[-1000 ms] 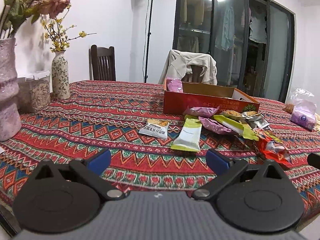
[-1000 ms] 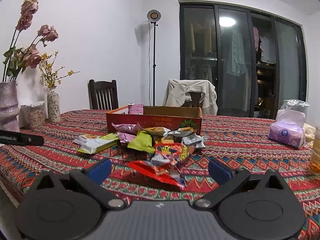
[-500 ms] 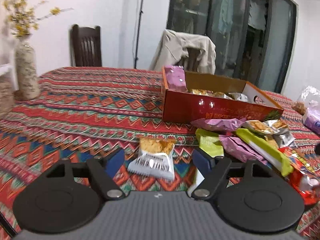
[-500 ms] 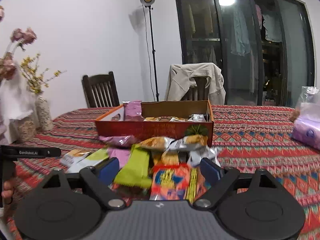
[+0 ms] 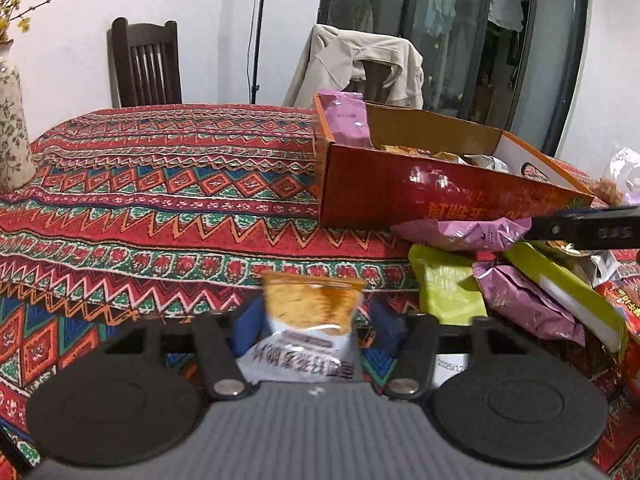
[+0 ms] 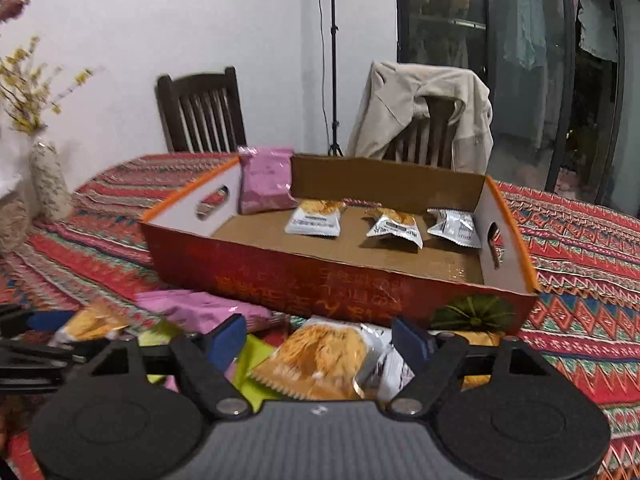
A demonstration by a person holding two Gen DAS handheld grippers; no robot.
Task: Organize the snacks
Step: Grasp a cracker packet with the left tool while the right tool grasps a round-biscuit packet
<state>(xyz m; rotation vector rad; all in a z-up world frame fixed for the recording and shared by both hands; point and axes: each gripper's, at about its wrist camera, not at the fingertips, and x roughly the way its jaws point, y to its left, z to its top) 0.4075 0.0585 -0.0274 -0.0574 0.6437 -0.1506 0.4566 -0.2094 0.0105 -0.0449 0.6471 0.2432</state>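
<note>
Left wrist view: my left hand-held gripper (image 5: 310, 330) is closing around a white-and-orange snack packet (image 5: 308, 332) lying flat on the bench (image 5: 168, 184), near and left of the red cardboard box (image 5: 400, 200). Pads look close to its sides; I cannot tell that they press yet.

Right wrist view: right hand-held gripper (image 6: 320, 340) is also closing, an orange-fronted packet (image 6: 320, 356) between its jaws at the near edge of the pile, just before the box wall; not gripped yet.

Risks, as I judge them: crinkly film may slip out of a shallow pinch; the right pads could catch a neighbouring wrapper, since the packets overlap.

Count in the box: one pink packet (image 6: 266, 184) standing at far left, three white packets (image 6: 316, 218) flat on the floor. Loose pile: number unclear, overlapping.
</note>
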